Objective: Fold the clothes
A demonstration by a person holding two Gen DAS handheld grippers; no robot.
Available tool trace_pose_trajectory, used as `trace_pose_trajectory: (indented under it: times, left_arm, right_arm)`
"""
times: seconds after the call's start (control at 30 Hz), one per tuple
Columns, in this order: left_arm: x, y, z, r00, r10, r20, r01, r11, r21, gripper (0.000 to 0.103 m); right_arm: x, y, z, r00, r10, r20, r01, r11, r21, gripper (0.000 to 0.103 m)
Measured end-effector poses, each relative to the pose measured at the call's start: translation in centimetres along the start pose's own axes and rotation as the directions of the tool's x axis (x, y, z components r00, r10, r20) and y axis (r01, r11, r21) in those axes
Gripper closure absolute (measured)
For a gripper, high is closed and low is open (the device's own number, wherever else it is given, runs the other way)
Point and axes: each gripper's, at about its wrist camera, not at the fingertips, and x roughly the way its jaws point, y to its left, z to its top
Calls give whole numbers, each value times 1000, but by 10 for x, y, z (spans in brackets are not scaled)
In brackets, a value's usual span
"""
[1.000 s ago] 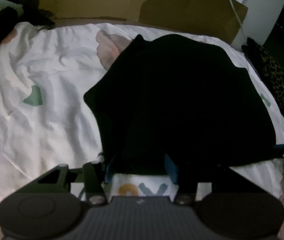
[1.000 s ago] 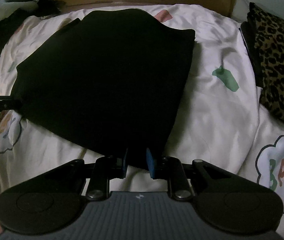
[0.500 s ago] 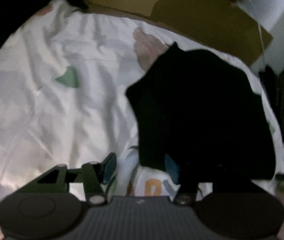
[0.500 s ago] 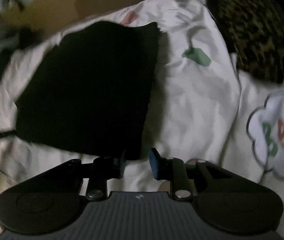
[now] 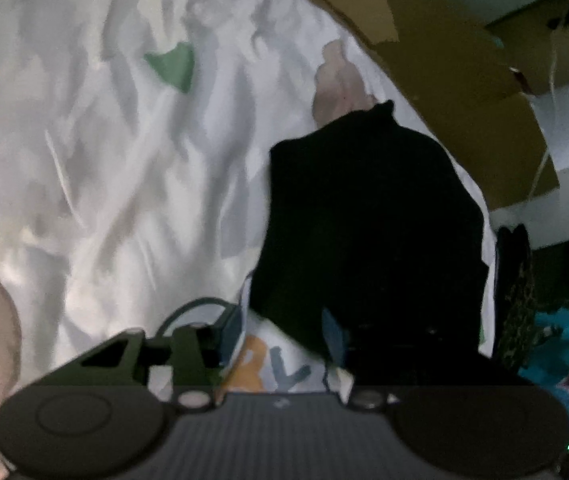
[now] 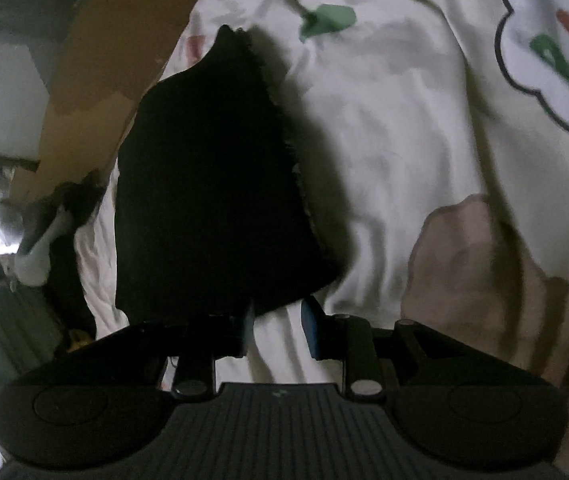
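Black garment (image 5: 368, 216) lies between both spread finger pairs — left gripper (image 5: 284, 330), right gripper (image 6: 276, 324) — neither clamping it.

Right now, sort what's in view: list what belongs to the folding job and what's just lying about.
Job:
black garment
left gripper, open
right gripper, open
bedsheet it lies on

Lying about:
cardboard
leopard-print fabric
blue printed cloth
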Motion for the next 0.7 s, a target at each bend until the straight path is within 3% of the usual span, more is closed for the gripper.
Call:
trace_pose_trajectory:
  times: [0.17,0.43,0.7]
  left_arm:
    - [4,18,3,999,-46,3,46,993,-108,57]
    - [9,37,10,992,-122,16,122,967,-226,60]
    - [-4,30,7,990,-138,-18,130,962,-240,60]
  right_arm:
    - [13,-13,-2,1000,-14,-11,15,996,88,73]
    - [23,-18,1,1000,29,1,-29,991,131,73]
    - [28,-15,5,1000,28,8,-29,994,103,77]
